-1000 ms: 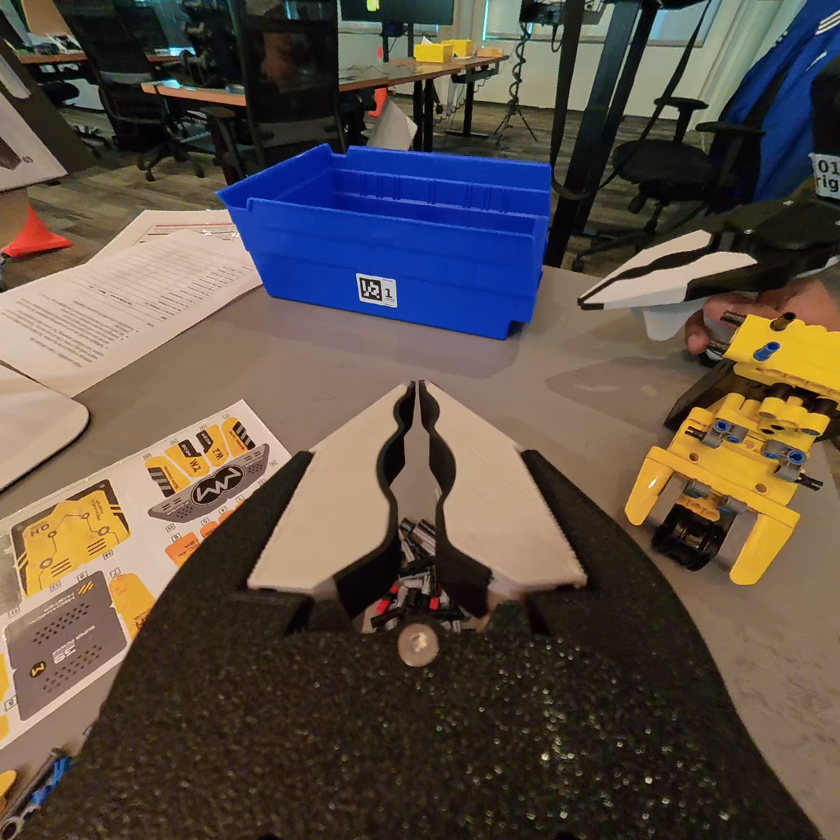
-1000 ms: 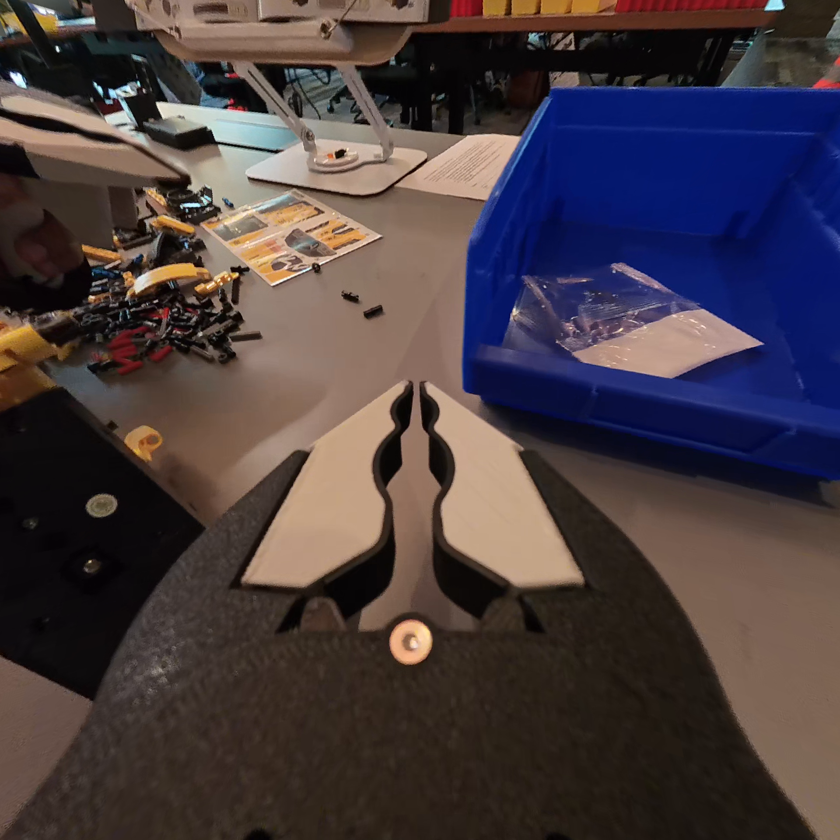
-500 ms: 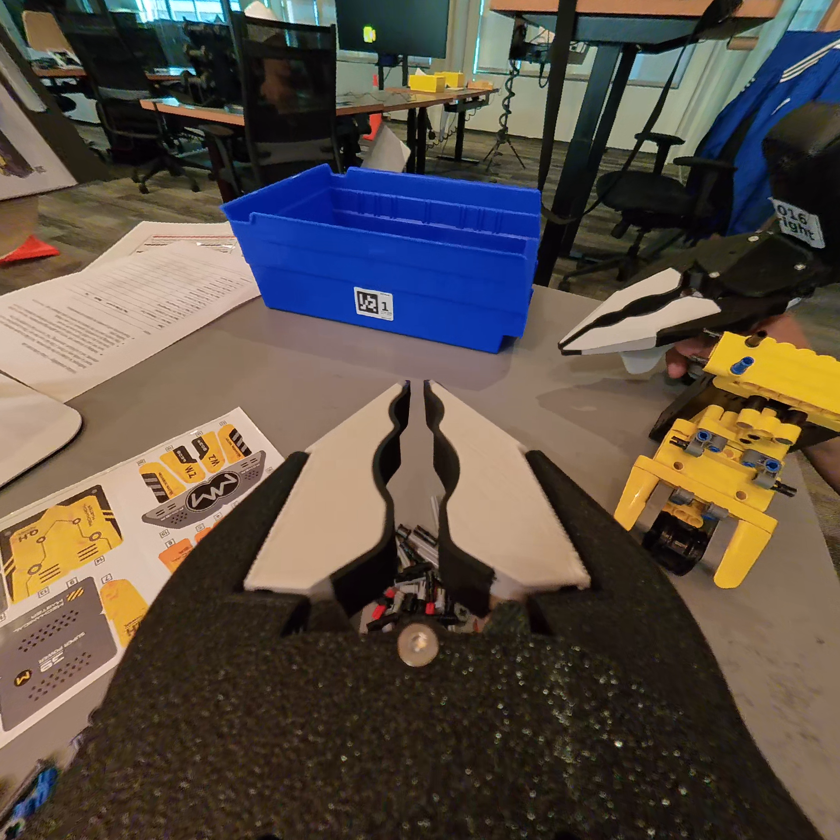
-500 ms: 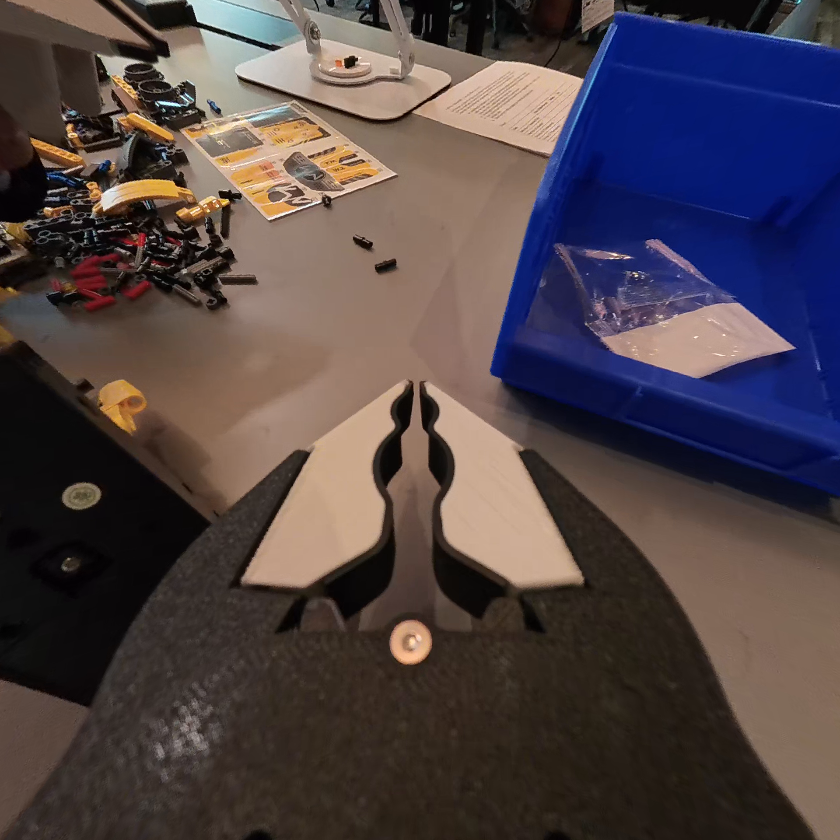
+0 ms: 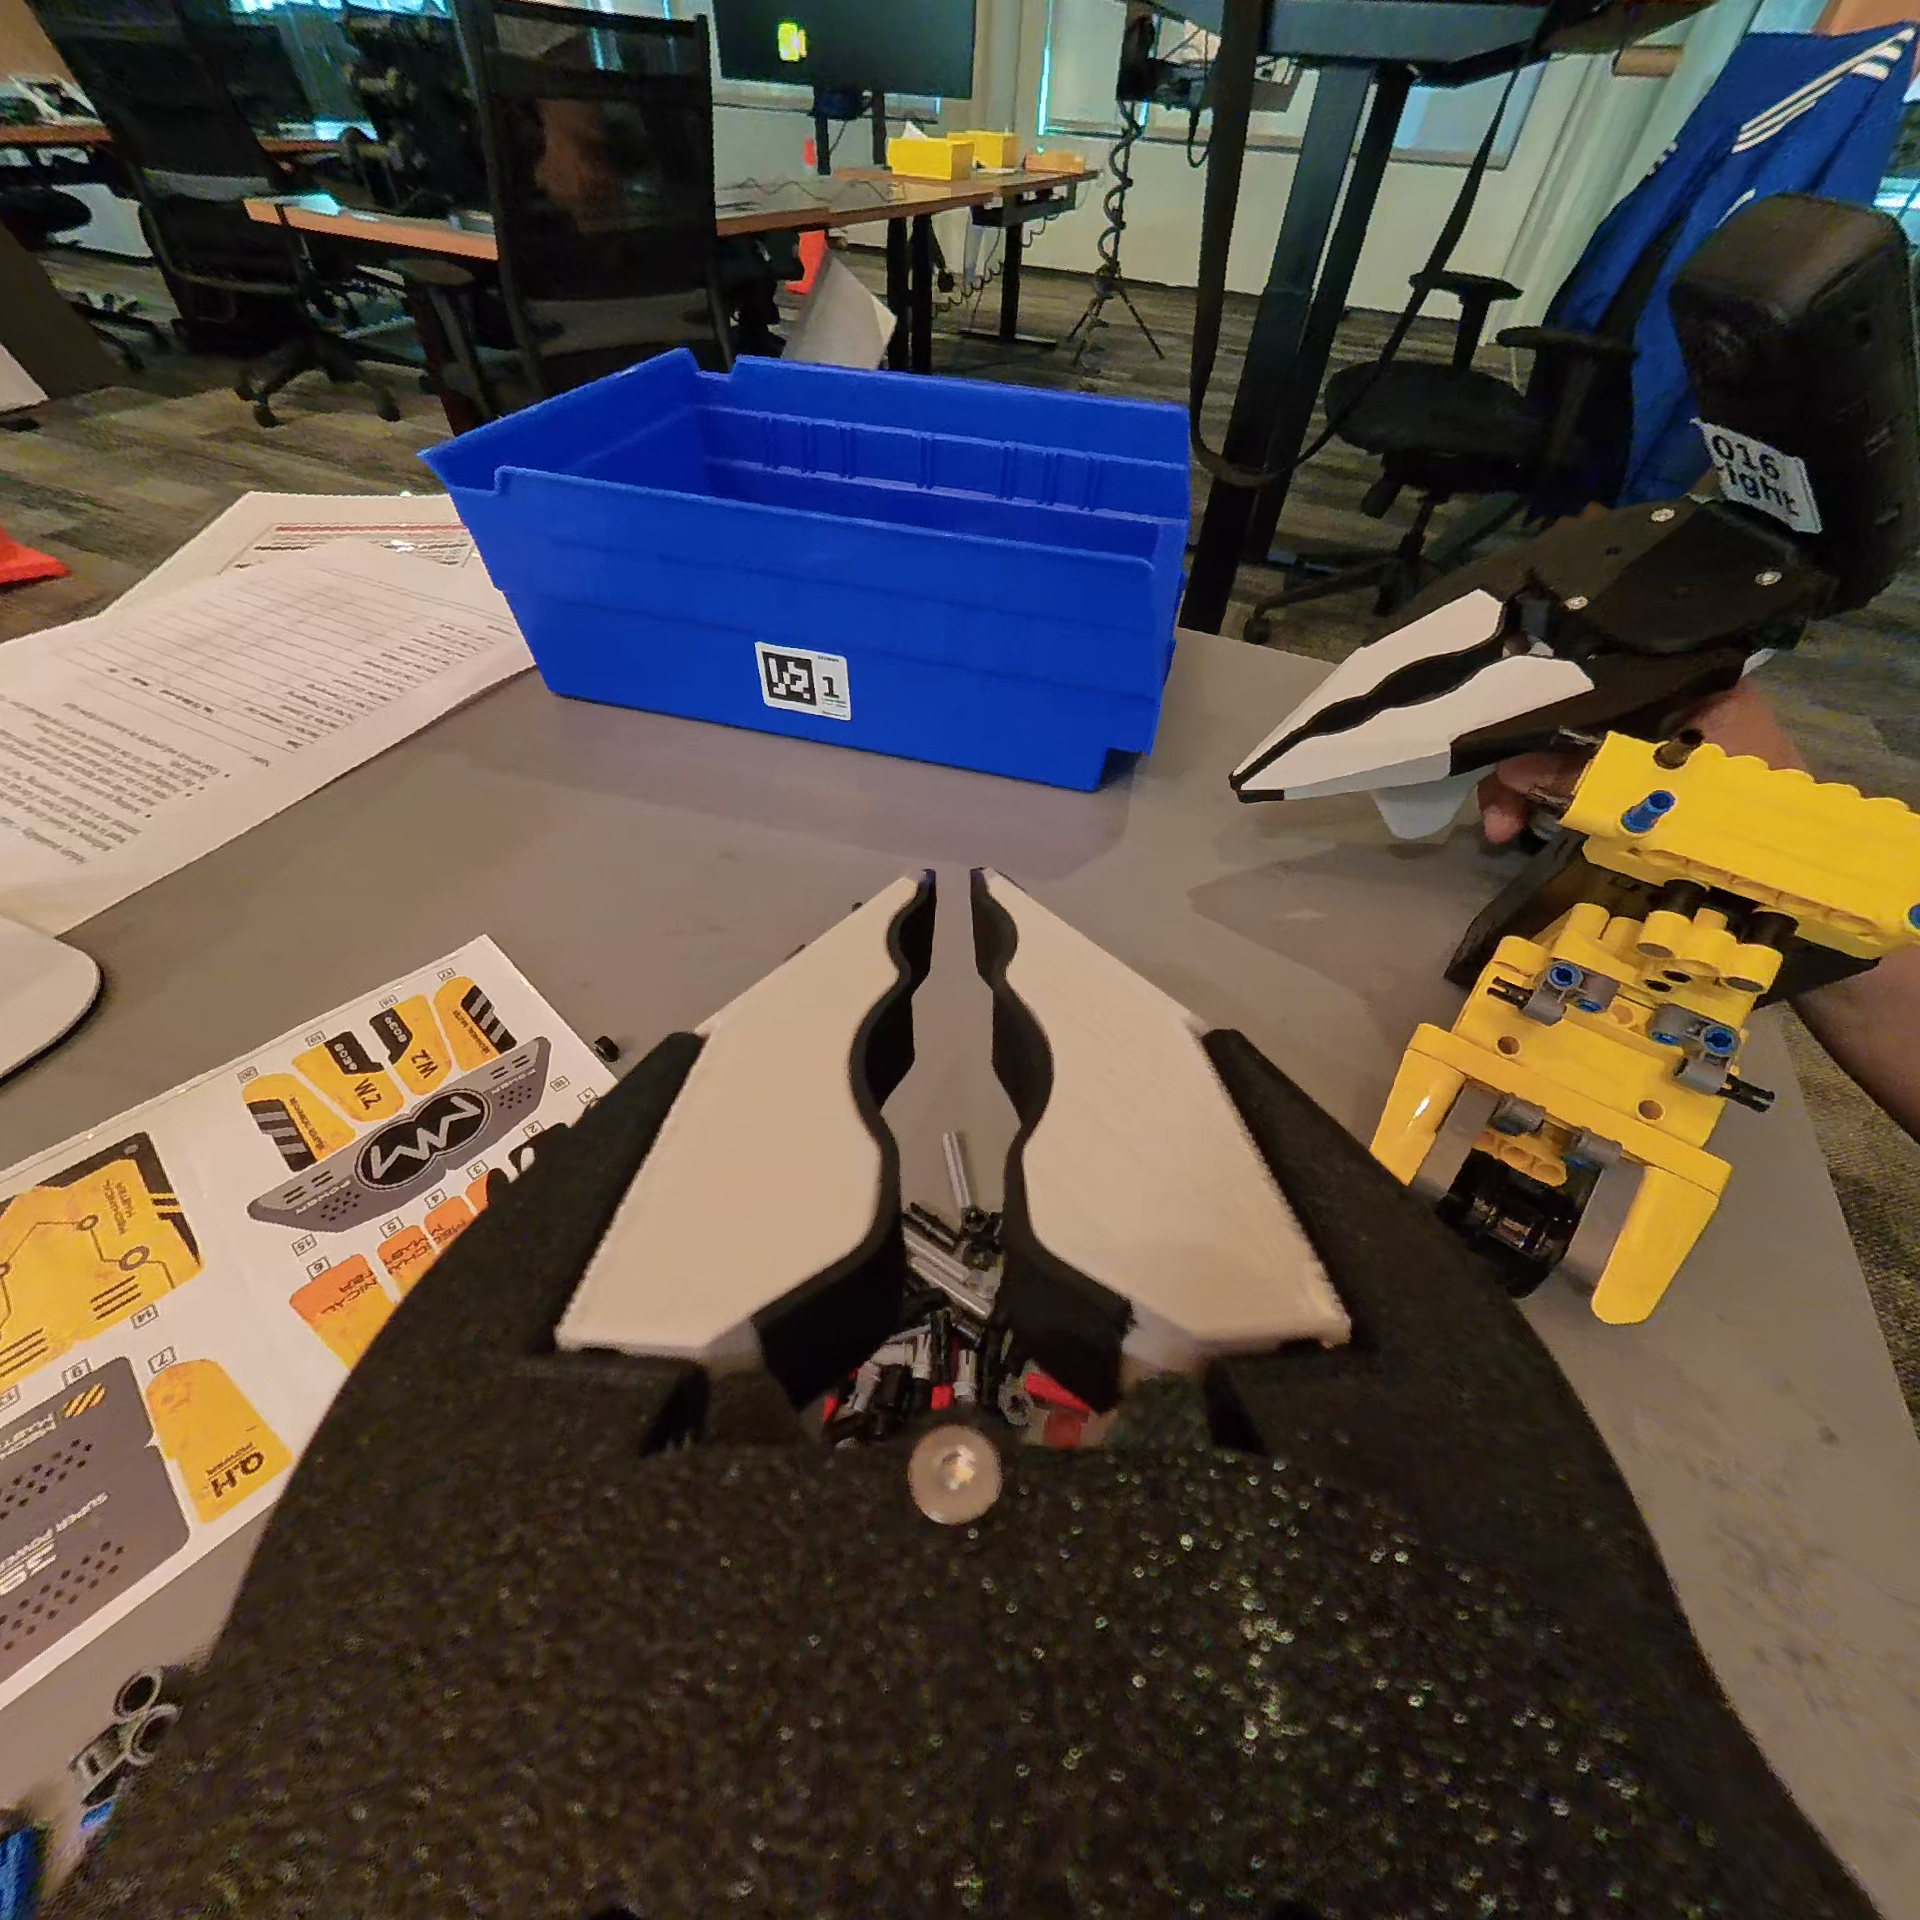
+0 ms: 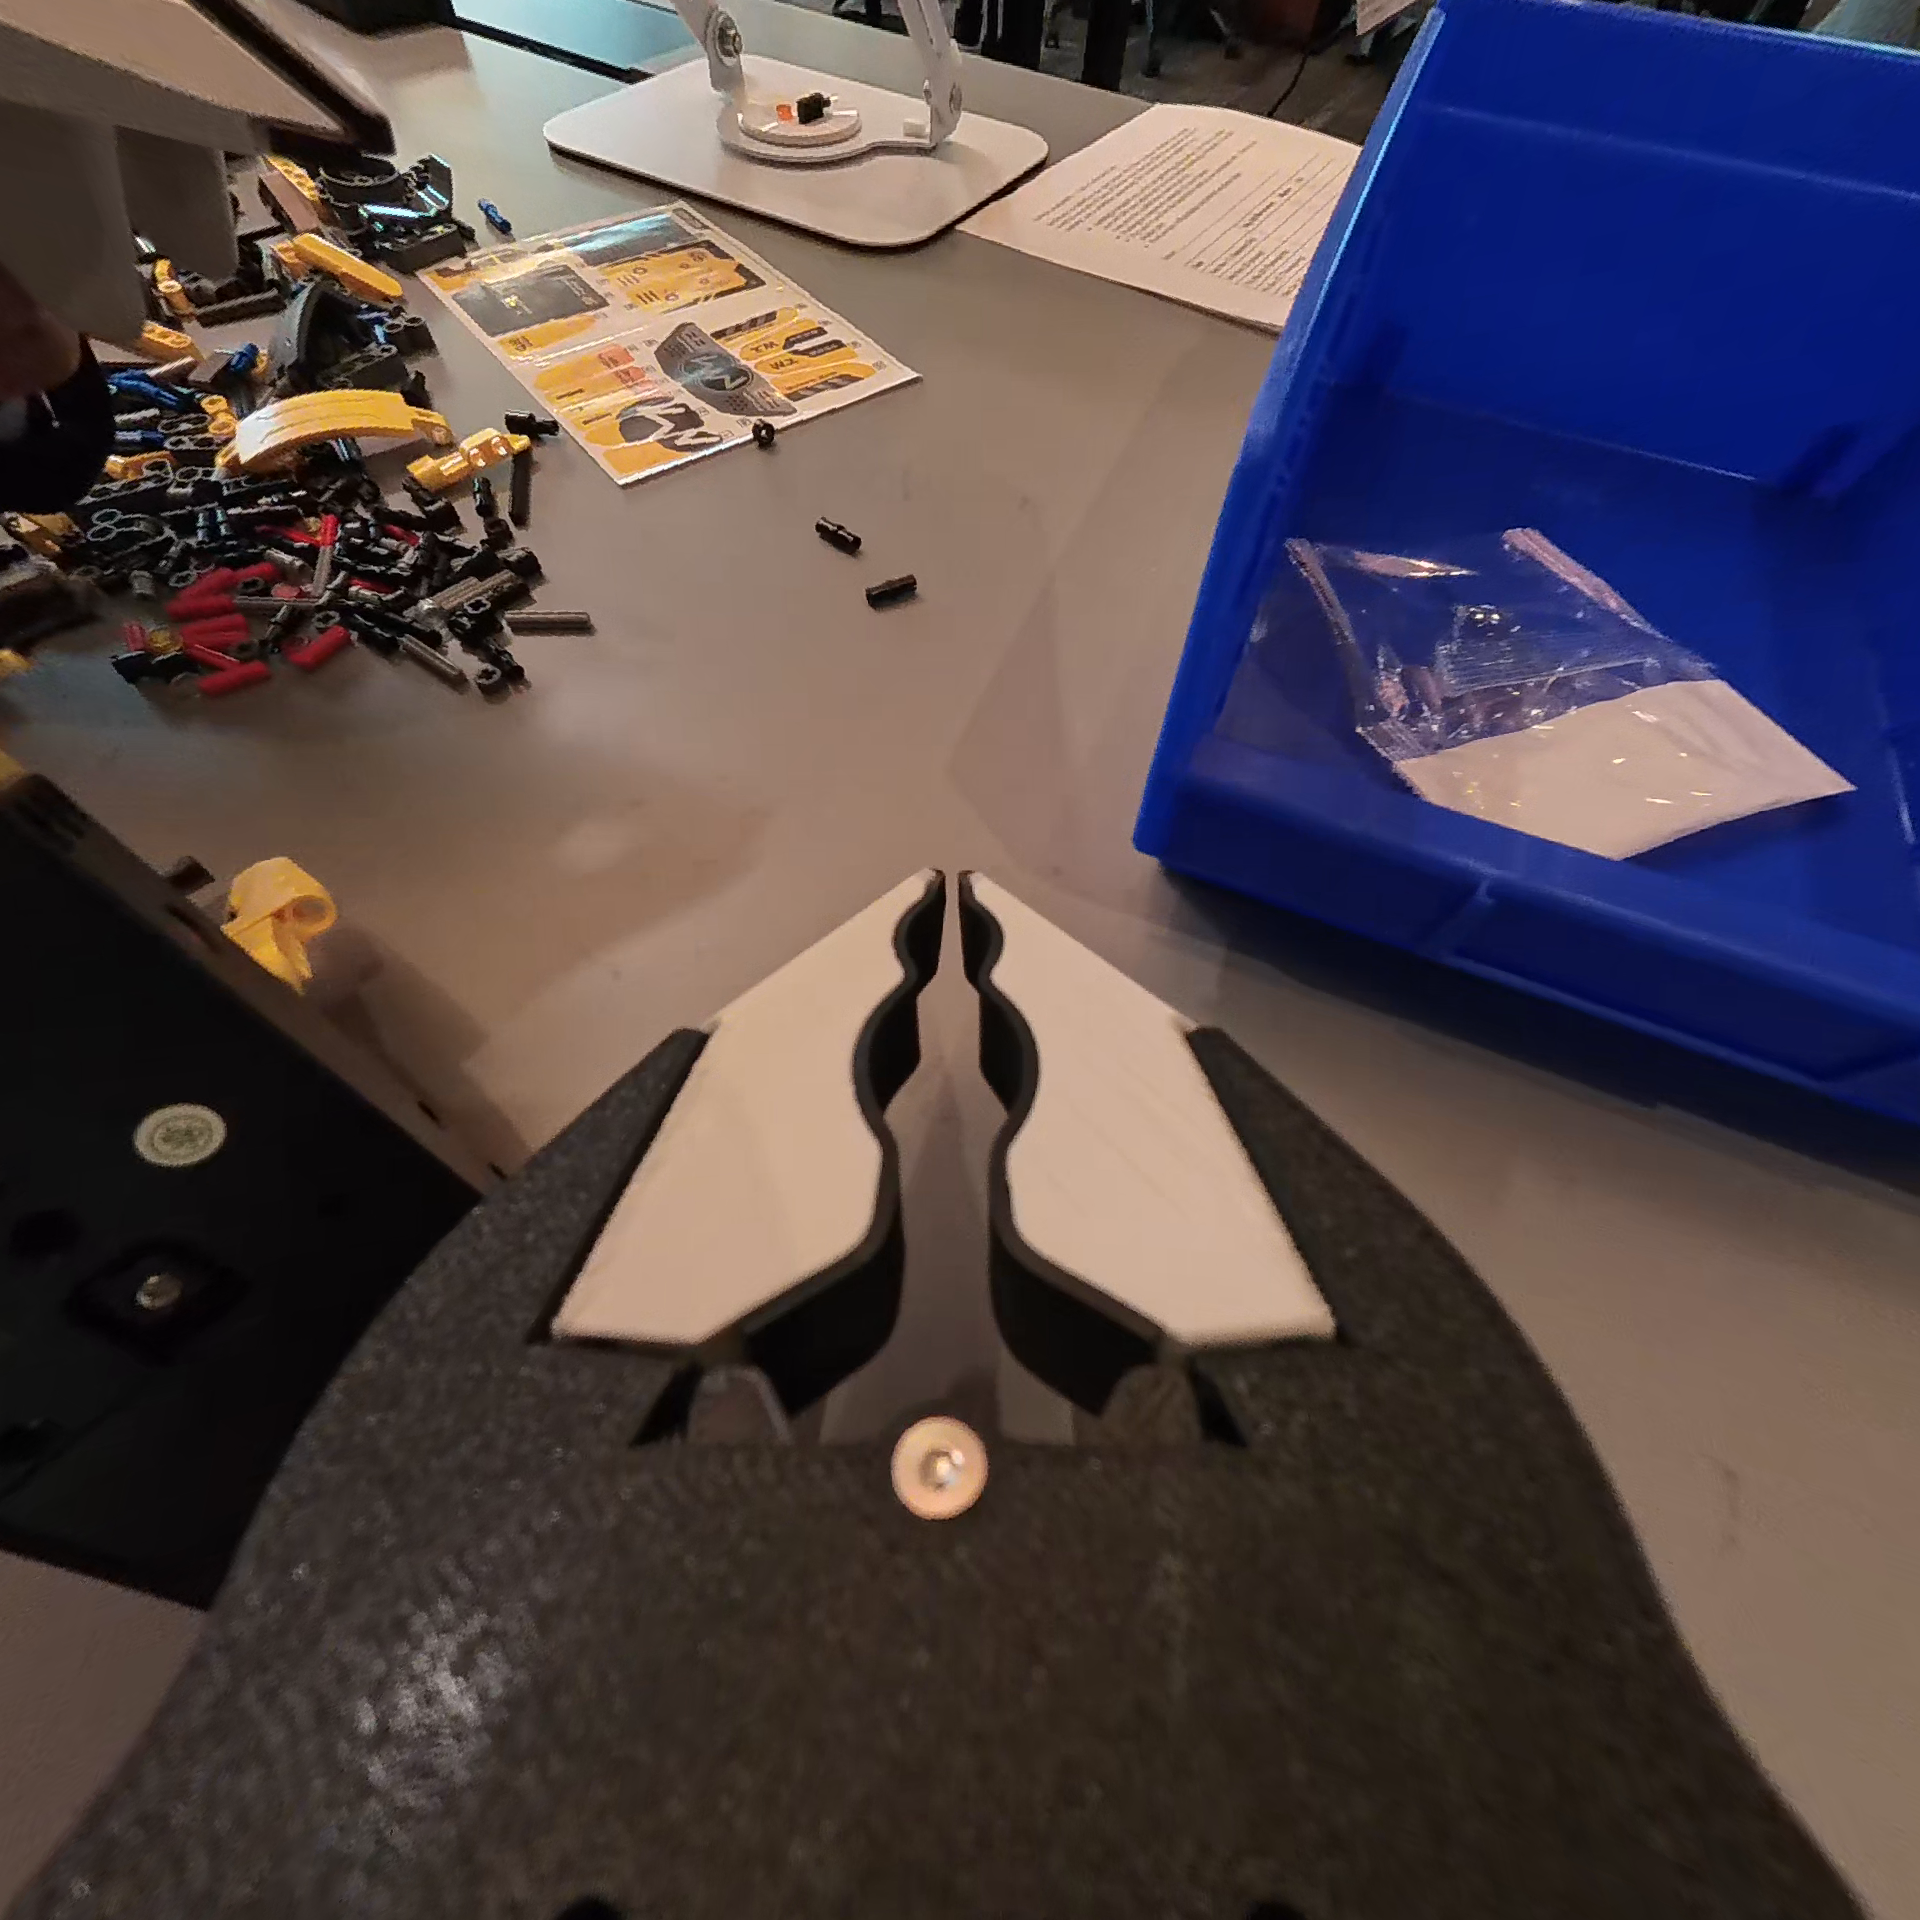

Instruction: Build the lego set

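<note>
1. The left gripper [image 5: 951, 883] hovers over the grey table [image 5: 644, 831], fingertips nearly together and empty, above a pile of small black and red pins [image 5: 940, 1340], short of the blue bin [image 5: 831, 582].
2. The right gripper [image 6: 950, 883], tips almost touching and empty, sits just left of the bin, which holds a clear plastic bag [image 6: 1538, 686].
3. A yellow brick vehicle [image 5: 1600, 1060] stands right of the bin; a sticker sheet [image 5: 208, 1226] lies to its left.

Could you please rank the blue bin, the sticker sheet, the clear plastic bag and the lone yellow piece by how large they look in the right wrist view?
1. blue bin, cut off at the frame edge
2. sticker sheet and clear plastic bag look alike; the sheet lies farther off, so unranked
3. yellow piece, smallest
</note>
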The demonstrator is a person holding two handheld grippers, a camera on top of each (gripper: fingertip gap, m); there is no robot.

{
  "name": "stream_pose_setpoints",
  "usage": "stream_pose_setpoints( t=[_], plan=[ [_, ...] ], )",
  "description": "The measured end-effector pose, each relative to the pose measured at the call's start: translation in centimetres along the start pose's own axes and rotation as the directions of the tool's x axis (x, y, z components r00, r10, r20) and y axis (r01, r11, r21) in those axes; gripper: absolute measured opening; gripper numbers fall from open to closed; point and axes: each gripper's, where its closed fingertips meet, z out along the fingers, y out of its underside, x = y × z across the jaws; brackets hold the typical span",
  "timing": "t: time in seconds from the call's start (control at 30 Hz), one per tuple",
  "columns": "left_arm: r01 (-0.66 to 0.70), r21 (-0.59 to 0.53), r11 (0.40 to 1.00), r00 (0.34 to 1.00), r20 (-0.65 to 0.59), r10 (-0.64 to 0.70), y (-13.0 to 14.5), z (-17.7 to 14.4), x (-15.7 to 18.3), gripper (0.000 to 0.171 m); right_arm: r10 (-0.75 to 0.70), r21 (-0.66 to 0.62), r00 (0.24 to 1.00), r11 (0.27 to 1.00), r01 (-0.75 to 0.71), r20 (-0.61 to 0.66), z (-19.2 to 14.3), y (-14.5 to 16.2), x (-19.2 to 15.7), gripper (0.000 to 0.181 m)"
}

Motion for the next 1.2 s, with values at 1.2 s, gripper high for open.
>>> stream_pose_setpoints(
  t=[1.2],
  plan=[
    [-0.022,-0.040,0.999,0.999,-0.027,0.021,1.1,0.8,0.7,0.006,-0.002,-0.021,1.000,1.000,0.002,0.014,0.2,0.3,-0.2,0.001]
  ],
)
